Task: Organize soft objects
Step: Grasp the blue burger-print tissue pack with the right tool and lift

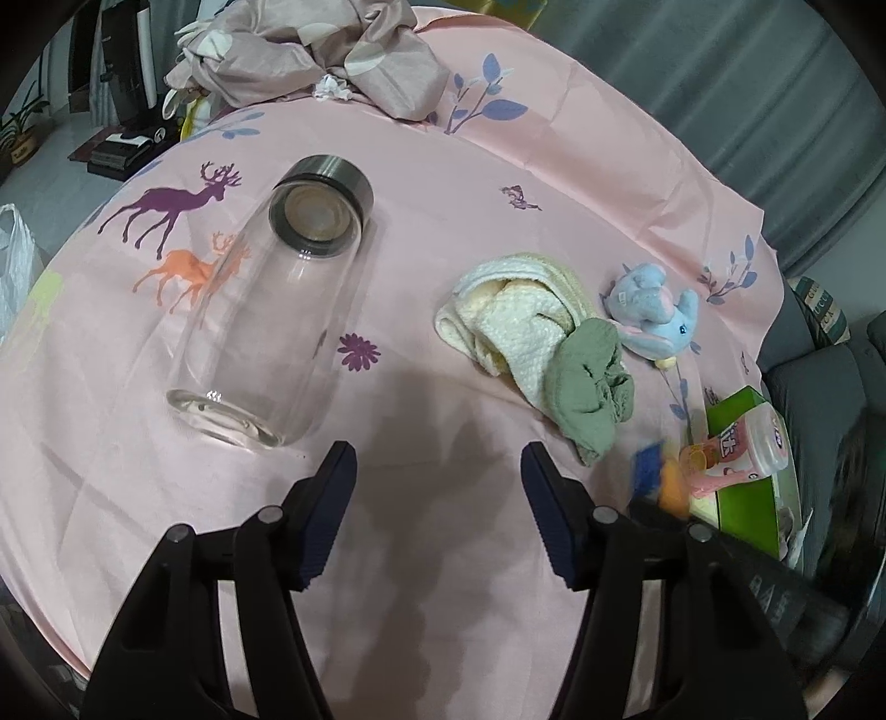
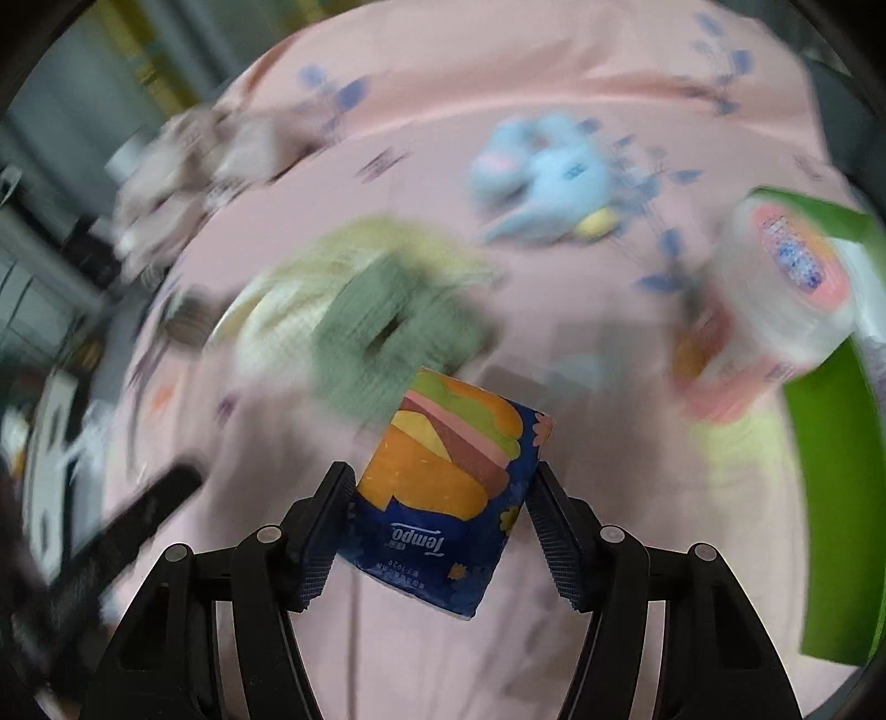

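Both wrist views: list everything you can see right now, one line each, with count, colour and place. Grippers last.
pink printed cloth: one, pink with deer and leaves, covers the surface
clear glass bottle with metal cap: one, transparent, lying on its side, left
cream waffle towel: one, cream, centre, crumpled
green cloth: one, sage green, lying against the towel's near edge
blue plush toy: one, light blue, right of the towel
pink-labelled plastic jar: one, far right, on its side against the green box
green box: one, bright green, right edge
crumpled beige fabric: one heap, far edge
blue tissue pack with burger print: one, between the right jaws
left gripper: black, jaws open, nothing between
right gripper: black, closed on the tissue pack
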A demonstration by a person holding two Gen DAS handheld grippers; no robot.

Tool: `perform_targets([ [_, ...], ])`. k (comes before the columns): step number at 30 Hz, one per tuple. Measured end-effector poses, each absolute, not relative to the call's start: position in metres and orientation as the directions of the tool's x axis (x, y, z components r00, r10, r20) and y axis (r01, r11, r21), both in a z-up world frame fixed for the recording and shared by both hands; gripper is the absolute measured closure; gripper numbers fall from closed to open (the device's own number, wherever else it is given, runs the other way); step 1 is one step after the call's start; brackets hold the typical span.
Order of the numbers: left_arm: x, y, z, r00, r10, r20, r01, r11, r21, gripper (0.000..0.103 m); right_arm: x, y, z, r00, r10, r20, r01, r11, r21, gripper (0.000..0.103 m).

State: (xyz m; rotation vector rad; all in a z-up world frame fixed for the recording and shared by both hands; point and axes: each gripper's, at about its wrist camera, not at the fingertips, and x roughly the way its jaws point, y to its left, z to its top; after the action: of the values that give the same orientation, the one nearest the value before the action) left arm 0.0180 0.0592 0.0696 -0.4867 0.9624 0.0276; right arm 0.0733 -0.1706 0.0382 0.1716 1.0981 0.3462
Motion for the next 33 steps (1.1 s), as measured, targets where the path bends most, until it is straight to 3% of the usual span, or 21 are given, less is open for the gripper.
perform_targets([
  [6,0.017,0.062,0.064,0.553,-0.195,-0.81,-0.264,0.881,-0.393,0.043,0.054,-0.148,0.026,0.308,0.4,-0.863,-0.31,0.9,0.306,0.038],
  [9,0.017,0.058,0.063,0.542,-0.203,-0.816,-0.252,0.886,-0.388,0.043,0.053,-0.154,0.031,0.331,0.403,-0.853,-0.295,0.903,0.312,0.029],
  [18,0.01,0.026,0.058,0.477,-0.338,-0.811,-0.107,0.894,-0.435,0.043,0.06,-0.202,0.033,0.382,0.473,-0.794,-0.146,0.879,0.454,0.029],
  [22,0.007,0.004,0.052,0.426,-0.415,-0.804,-0.026,0.883,-0.469,0.044,0.055,-0.204,0.035,0.39,0.488,-0.78,-0.158,0.871,0.466,0.037],
  [25,0.006,-0.01,0.045,0.386,-0.454,-0.803,0.015,0.874,-0.486,0.05,0.056,-0.195,0.028,0.345,0.521,-0.78,-0.184,0.853,0.488,0.045],
  [30,0.008,-0.023,0.035,0.351,-0.476,-0.806,0.036,0.868,-0.496,0.051,0.06,-0.185,0.014,0.28,0.534,-0.798,-0.177,0.845,0.504,0.046],
  [33,0.009,-0.027,0.032,0.341,-0.489,-0.803,0.048,0.862,-0.505,0.06,0.06,-0.182,0.011,0.267,0.544,-0.796,-0.191,0.839,0.509,0.046],
])
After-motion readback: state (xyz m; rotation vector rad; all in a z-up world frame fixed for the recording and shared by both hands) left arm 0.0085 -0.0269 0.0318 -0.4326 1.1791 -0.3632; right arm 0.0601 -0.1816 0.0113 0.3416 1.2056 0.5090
